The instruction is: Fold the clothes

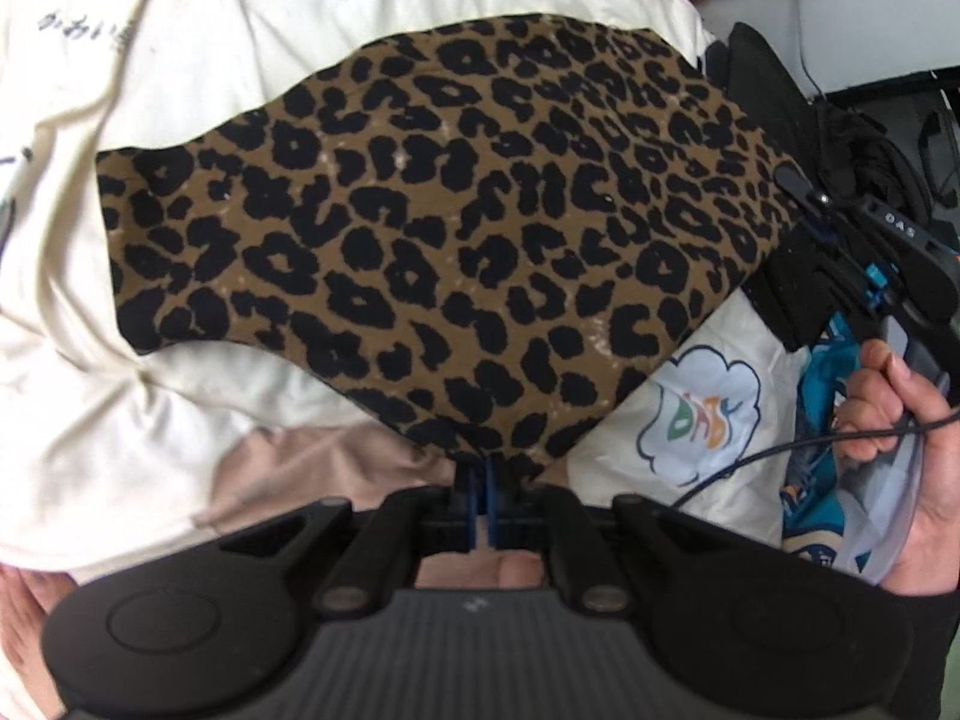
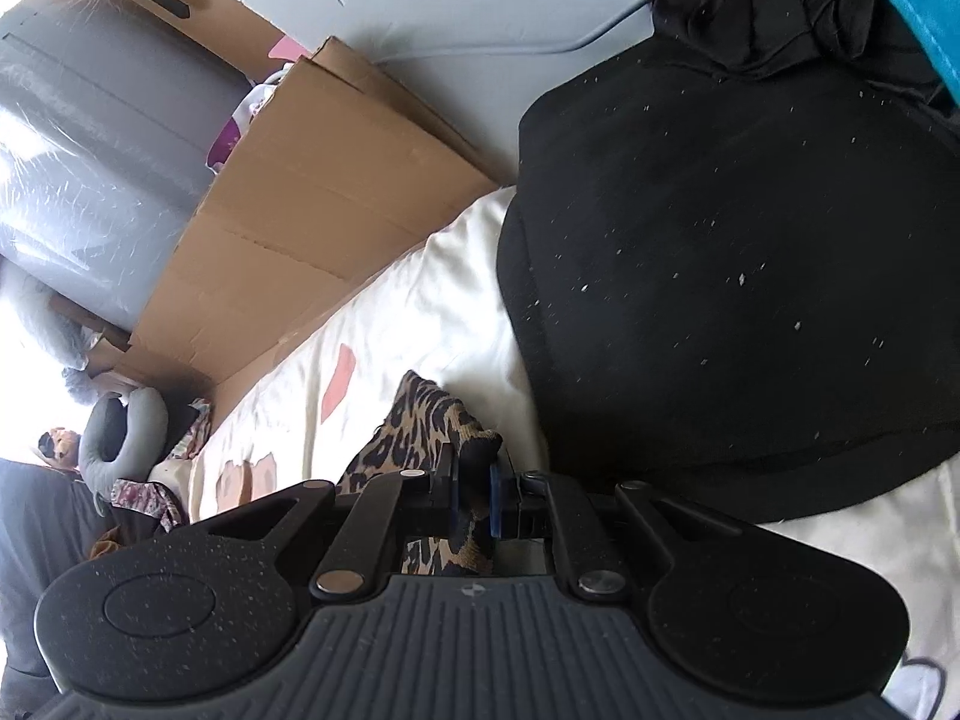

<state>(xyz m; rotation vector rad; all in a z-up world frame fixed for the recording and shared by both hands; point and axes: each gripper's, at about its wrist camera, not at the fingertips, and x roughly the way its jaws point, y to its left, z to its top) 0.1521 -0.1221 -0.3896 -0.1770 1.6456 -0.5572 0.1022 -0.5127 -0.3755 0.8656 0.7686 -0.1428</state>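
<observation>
A leopard-print garment [image 1: 432, 228] is stretched flat above a cream bedsheet [image 1: 180, 330]. My left gripper [image 1: 483, 474] is shut on its near edge, the blue pads pinching the fabric. At the right of the left wrist view, my right gripper [image 1: 810, 204] grips the garment's far right corner, with a hand [image 1: 900, 408] on its handle. In the right wrist view the right gripper [image 2: 474, 480] is shut on a bunched leopard-print corner [image 2: 420, 420].
A folded black garment [image 2: 750, 276] lies on the bed right beside the right gripper. A cardboard box [image 2: 312, 228] stands along the bed's far side by a grey wall. A white cloth with a cloud print [image 1: 702, 414] and teal clothing [image 1: 822, 420] lie at right.
</observation>
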